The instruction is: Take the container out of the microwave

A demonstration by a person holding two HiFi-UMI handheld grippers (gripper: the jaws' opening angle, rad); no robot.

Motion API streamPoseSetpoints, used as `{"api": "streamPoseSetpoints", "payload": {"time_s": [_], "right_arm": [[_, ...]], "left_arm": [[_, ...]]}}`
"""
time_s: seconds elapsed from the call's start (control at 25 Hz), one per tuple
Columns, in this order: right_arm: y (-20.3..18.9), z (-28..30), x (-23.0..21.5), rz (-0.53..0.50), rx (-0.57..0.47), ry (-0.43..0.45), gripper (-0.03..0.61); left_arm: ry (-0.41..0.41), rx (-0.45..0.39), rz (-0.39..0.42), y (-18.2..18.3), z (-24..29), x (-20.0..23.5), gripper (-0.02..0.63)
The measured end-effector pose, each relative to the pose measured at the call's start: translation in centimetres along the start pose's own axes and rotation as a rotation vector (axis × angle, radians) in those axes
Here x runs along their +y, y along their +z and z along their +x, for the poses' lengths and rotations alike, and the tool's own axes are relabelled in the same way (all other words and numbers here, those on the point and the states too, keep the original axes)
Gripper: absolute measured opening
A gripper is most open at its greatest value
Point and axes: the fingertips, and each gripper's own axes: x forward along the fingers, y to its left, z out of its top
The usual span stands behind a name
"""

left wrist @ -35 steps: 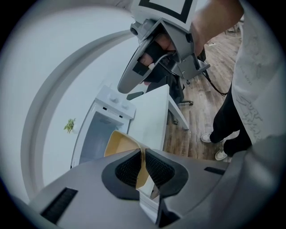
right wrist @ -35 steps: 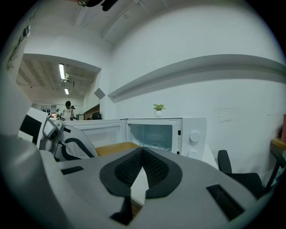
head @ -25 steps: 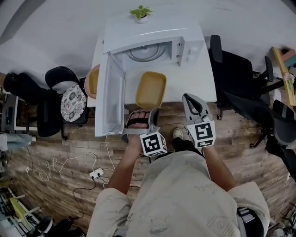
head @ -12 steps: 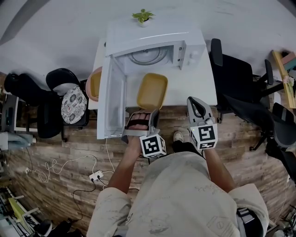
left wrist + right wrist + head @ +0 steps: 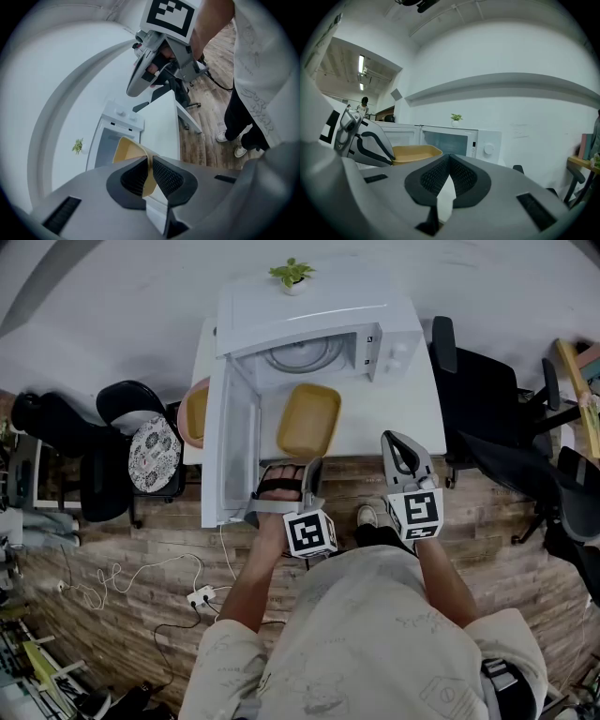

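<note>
1 yellow container point(image 5: 307, 420), outside the 1 open microwave point(image 5: 309, 310), just ahead of L gripper point(image 5: 149, 169), jaws clamped on its near rim. R gripper point(image 5: 449, 159): jaws together, empty, container to its left.

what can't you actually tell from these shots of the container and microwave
- Whether the container rests on the table: head view looks straight down; in the right gripper view the right gripper's own body cuts off its underside.
- The pink thing beside the microwave: the open door hides most of it, head view.
- Dial markings: too small, right gripper view.
</note>
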Motion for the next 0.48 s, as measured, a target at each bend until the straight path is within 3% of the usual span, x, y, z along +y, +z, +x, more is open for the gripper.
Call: {"api": "streamPoseSetpoints", "payload": {"time_s": [0.48], "right_arm": [[1.8,1.7,0.3,-0.002,-0.047,0.008,0.014]], "left_arm": [[0.032,0.025,-0.003,-1.3,-0.3,2.0,0.038]]}}
